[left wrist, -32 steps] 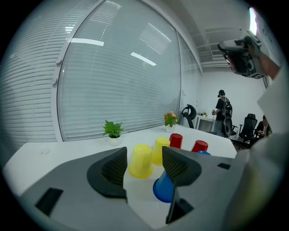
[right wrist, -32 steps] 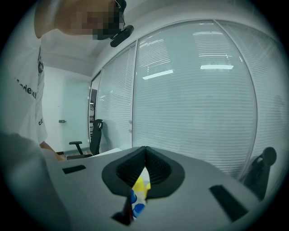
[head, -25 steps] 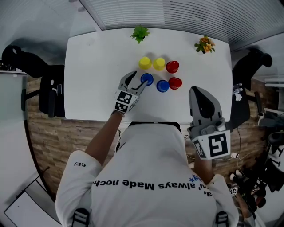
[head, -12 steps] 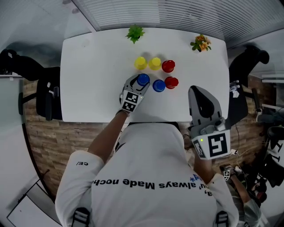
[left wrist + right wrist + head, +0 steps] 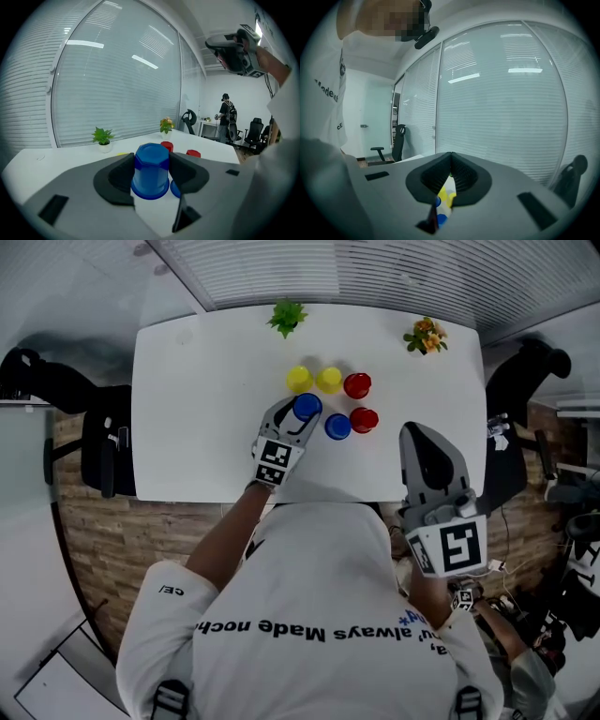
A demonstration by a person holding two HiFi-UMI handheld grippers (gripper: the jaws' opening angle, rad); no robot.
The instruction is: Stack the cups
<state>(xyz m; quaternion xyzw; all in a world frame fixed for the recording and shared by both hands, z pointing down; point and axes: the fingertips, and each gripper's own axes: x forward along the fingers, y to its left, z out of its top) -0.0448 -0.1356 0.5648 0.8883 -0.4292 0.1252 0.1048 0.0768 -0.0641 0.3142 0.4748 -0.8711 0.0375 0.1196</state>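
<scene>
Several upturned cups stand in a cluster on the white table (image 5: 197,409): two yellow (image 5: 299,380) (image 5: 328,380), two red (image 5: 356,385) (image 5: 364,419) and two blue. My left gripper (image 5: 302,411) reaches in from the near left. Its jaws are closing on the left blue cup (image 5: 151,171), with the pads against both sides of its upper part. That cup still stands on the table. The other blue cup (image 5: 337,427) sits just to its right. My right gripper (image 5: 419,434) hangs shut and empty beside my body, off the table's near edge.
A small green plant (image 5: 286,317) and a pot of orange flowers (image 5: 427,334) stand at the table's far edge. Office chairs sit at the left (image 5: 94,437) and right (image 5: 520,381) ends. A person stands far off in the room (image 5: 228,112).
My left gripper moved forward around the left blue cup and its jaws narrowed onto it. The right gripper stayed where it was.
</scene>
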